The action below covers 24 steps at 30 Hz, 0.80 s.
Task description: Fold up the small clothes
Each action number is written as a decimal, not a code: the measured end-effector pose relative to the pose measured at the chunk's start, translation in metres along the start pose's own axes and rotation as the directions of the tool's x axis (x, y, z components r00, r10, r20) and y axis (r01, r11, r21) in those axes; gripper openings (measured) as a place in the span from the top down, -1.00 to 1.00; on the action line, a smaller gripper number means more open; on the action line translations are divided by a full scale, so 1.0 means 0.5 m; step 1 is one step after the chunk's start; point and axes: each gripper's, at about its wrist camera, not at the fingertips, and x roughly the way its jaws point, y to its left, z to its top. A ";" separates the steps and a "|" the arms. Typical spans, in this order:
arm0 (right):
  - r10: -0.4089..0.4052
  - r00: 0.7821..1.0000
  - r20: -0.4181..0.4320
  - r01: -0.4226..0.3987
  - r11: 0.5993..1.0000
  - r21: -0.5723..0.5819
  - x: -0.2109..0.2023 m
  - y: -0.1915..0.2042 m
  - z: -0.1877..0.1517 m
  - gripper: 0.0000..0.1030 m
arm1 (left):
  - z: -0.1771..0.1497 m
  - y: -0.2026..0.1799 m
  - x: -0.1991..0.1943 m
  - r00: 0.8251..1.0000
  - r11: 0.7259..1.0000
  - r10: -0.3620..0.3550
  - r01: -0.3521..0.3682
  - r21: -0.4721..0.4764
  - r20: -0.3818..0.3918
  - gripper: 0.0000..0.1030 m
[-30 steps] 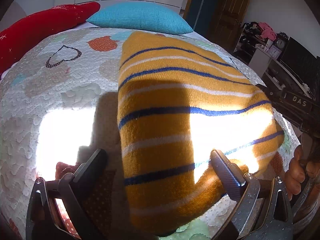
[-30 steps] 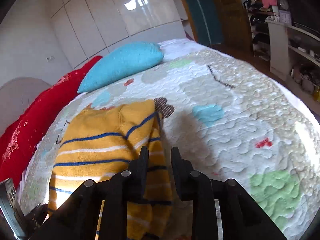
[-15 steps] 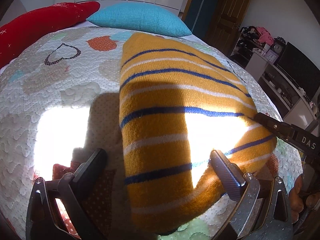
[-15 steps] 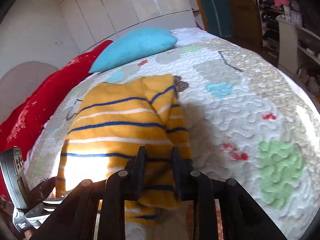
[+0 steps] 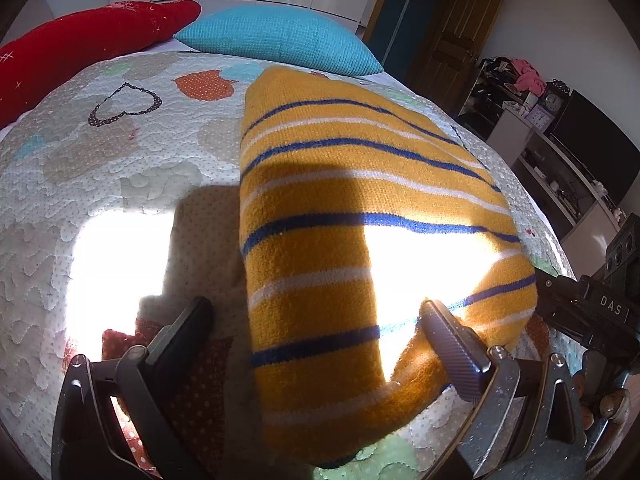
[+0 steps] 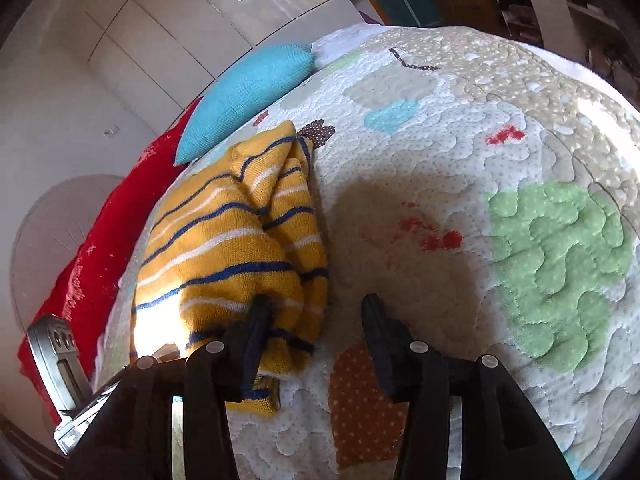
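Observation:
A folded mustard-yellow knit sweater (image 5: 352, 216) with blue and white stripes lies on the quilted bedspread (image 5: 120, 184). My left gripper (image 5: 316, 320) is open, its fingers spread either side of the sweater's near end and holding nothing. In the right wrist view the sweater (image 6: 228, 240) lies left of centre with its folded edge bunched. My right gripper (image 6: 316, 312) is open over the sweater's near right edge: the left fingertip rests against the knit, the right one hangs over bare quilt. The right gripper's body (image 5: 600, 312) shows at the left wrist view's right edge.
A turquoise pillow (image 5: 280, 38) and a red pillow (image 5: 88, 48) lie at the head of the bed. White wardrobe doors (image 6: 192, 32) stand behind. Shelves and a TV (image 5: 592, 144) line the right wall beside a wooden door (image 5: 452, 40). Bright sunlight patches fall on the quilt.
My right gripper has opened and let go of the sweater's edge, which now lies folded over on the bed. The left gripper has stayed open and barely moved.

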 end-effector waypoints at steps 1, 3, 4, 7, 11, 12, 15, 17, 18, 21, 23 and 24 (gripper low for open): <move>0.014 1.000 0.001 -0.014 1.000 0.013 -0.001 -0.002 0.000 0.01 | 0.000 0.000 -0.001 1.000 1.000 0.002 -0.002 0.002 0.000 -1.00; 0.009 1.000 0.021 -0.009 1.000 0.009 -0.009 0.001 -0.003 0.01 | -0.001 -0.002 -0.003 1.000 1.000 0.009 -0.009 0.004 0.001 -1.00; -0.024 0.998 0.056 0.024 1.000 -0.010 -0.019 0.011 -0.006 0.01 | -0.002 -0.002 -0.004 1.000 1.000 0.014 -0.014 0.005 0.002 -1.00; -0.126 0.977 0.173 0.144 0.985 -0.092 -0.057 0.049 -0.015 -0.06 | -0.006 -0.003 -0.009 1.000 1.000 0.025 -0.025 0.005 0.007 -1.00; -0.216 0.950 0.224 0.241 0.967 -0.088 -0.073 0.048 -0.008 -0.42 | -0.018 0.001 -0.023 0.999 0.999 0.039 -0.039 -0.002 0.009 -1.00; -0.221 0.954 0.202 0.238 0.969 -0.068 -0.068 0.037 -0.004 -0.43 | -0.025 0.002 -0.030 0.999 0.999 0.035 -0.035 -0.002 0.010 -1.00; -0.210 0.970 0.126 0.213 0.977 -0.004 -0.045 0.000 0.007 -0.43 | -0.039 0.009 -0.047 1.000 1.000 0.021 -0.021 -0.001 0.004 -1.00; -0.201 0.969 0.143 0.203 0.979 -0.001 -0.053 -0.001 0.008 -0.43 | -0.043 0.007 -0.057 0.998 0.999 0.051 -0.051 0.011 -0.024 -1.00; -0.206 0.967 0.153 0.209 0.978 -0.004 -0.058 0.000 0.005 -0.43 | -0.045 -0.001 -0.066 0.997 0.997 0.075 -0.074 0.035 -0.034 -1.00; -0.284 0.938 0.199 0.289 0.957 0.003 -0.075 -0.002 0.014 -0.46 | -0.041 -0.024 -0.118 0.996 0.991 0.082 -0.083 0.103 0.020 -1.00; -0.410 0.890 0.199 0.421 0.907 -0.014 -0.075 -0.004 0.029 -0.54 | -0.020 -0.038 -0.144 0.994 0.984 0.092 -0.101 0.147 0.064 -1.00; -0.442 0.877 0.186 0.453 0.891 -0.017 -0.071 -0.012 0.036 -0.62 | -0.005 -0.042 -0.149 0.993 0.981 0.095 -0.106 0.163 0.075 -1.00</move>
